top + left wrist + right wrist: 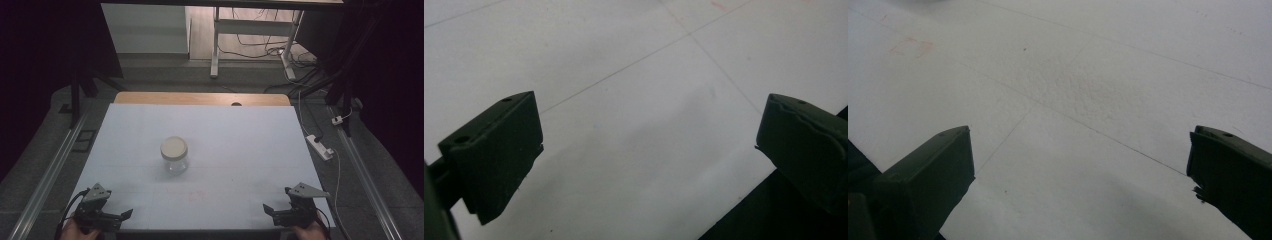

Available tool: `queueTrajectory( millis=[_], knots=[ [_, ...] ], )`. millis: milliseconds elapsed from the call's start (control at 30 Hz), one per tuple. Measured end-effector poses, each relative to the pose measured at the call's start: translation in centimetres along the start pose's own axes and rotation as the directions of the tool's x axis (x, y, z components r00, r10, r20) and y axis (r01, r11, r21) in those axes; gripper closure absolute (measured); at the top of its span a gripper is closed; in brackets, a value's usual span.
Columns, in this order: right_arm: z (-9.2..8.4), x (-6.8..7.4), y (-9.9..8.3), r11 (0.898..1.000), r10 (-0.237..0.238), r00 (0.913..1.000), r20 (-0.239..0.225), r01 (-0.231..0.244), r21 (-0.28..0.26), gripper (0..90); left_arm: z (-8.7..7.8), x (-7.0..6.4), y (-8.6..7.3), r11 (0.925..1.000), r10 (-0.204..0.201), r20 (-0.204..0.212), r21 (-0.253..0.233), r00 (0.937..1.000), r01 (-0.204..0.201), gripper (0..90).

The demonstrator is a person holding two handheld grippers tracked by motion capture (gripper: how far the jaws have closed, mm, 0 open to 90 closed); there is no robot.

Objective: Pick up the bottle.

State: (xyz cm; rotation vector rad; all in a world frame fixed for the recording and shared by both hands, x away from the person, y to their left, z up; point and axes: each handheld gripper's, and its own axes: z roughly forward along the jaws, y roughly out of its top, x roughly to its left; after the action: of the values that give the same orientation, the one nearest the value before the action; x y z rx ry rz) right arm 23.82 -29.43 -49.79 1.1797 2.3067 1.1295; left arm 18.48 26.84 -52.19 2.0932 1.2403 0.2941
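Jar with its pale lid stands upright mid-tabletop, well apart from both my grippers at the near edge. My left gripper and right gripper both have jaws spread wide, holding nothing. I judge the reach comes first: approach level, steady the glass body with one, leaving the lid for the other.

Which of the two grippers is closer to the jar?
The left gripper is closer. The jar stands left of the table's middle; the right gripper sits farther away.
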Motion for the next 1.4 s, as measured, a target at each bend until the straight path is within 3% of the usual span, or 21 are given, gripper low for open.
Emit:
queueTrajectory(
  millis=[300, 500, 800, 1067, 1400],
  knots=[
    [0.0, 0.0, 0.0, 1.000, 0.001, 1.0000, -0.001, -0.001, 0.003, 0.0, -0.4, 0.4, 0.1, 0.9984, -0.025, 0.058, -0.049, 0.9980, 0.028, 0.0],
    [0.1, 0.0, 0.0, 1.000, 0.001, 1.0000, 0.000, -0.001, 0.006, 0.0, -0.3, 0.2, 0.2, 0.9989, -0.002, 0.068, -0.047, 0.9977, 0.006, 0.0],
    [0.1, 0.0, 0.0, 1.000, 0.003, 1.0000, 0.001, -0.003, 0.013, 0.0, -0.4, -0.2, 1.0, 0.9968, 0.032, 0.043, -0.075, 0.9986, -0.028, 0.0],
    [0.1, 0.0, 0.0, 1.000, 0.003, 1.0000, 0.000, -0.003, 0.014, 0.0, 0.0, -0.1, 1.5, 0.9954, 0.063, 0.046, -0.075, 0.9969, -0.060, 0.0],
    [0.1, 0.0, 0.0, 1.000, 0.003, 1.0000, 0.002, -0.003, 0.012, 0.0, 0.9, 0.4, 2.3, 0.9946, 0.080, 0.113, -0.074, 0.9903, -0.072, 0.0]
  ],
)
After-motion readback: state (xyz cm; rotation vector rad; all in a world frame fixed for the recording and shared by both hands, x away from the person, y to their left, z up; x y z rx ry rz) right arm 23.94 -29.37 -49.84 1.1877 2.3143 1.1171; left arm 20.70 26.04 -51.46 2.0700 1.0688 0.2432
